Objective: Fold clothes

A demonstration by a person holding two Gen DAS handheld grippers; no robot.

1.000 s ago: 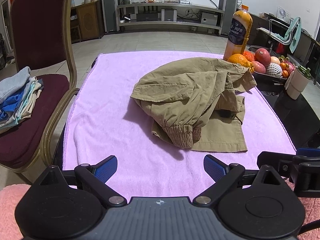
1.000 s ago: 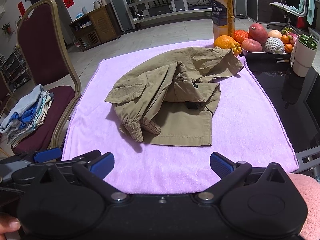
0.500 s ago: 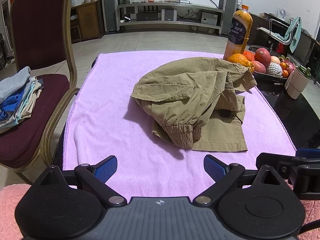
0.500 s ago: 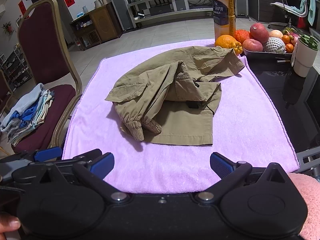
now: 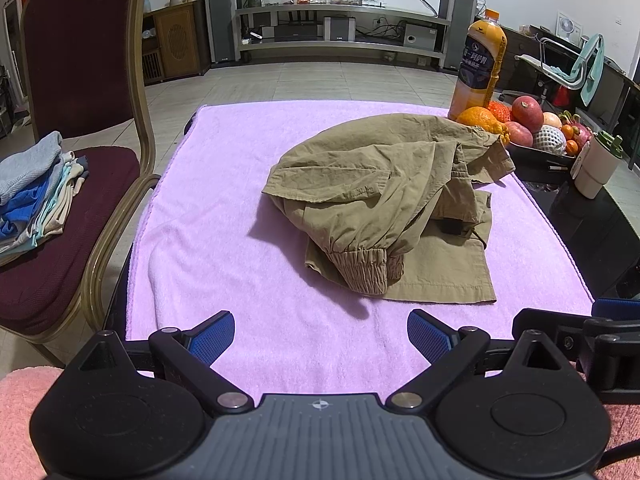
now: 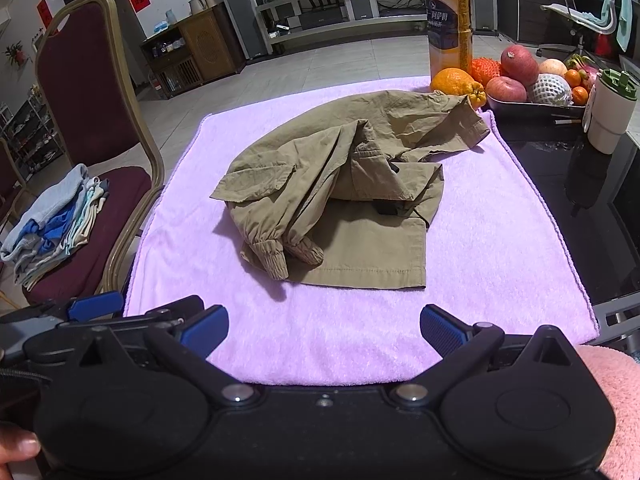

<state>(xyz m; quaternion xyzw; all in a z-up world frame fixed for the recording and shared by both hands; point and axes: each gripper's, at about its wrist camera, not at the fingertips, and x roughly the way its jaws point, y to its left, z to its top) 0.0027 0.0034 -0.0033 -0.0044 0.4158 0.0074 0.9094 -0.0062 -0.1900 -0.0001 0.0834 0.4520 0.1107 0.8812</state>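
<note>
- On the chair (image 5: 52,248) off the left edge of the tabletop sits a stack of folded clothes (image 5: 36,192); none of it is in my way.
- My left fingers (image 5: 320,338) stand spread wide, holding nothing, above the near edge of the purple towel (image 5: 224,216) that covers the tabletop.
- The khaki jacket (image 5: 384,200) lies crumpled ahead of both my hands, right of the towel's middle, apart from either pair of fingers. Its long axis runs from the near hem toward the far right corner, where the fabric ends just beside the fruit tray (image 6: 536,106) and the juice bottle (image 6: 448,20).
- An elastic cuff (image 6: 272,258) hangs over the near left of the heap, and a flat hem lies nearest the near edge.
- My right fingers (image 6: 324,330) are likewise spread and empty, over the same near edge. I judge the flat hem sits straight ahead of them and the cuff falls to my left hand, so each reaches forward to spread the heap.
- Against half a second and a second ago, almost nothing differs: the jacket lies the same, and both pairs of fingers show the same spread and place.
</note>
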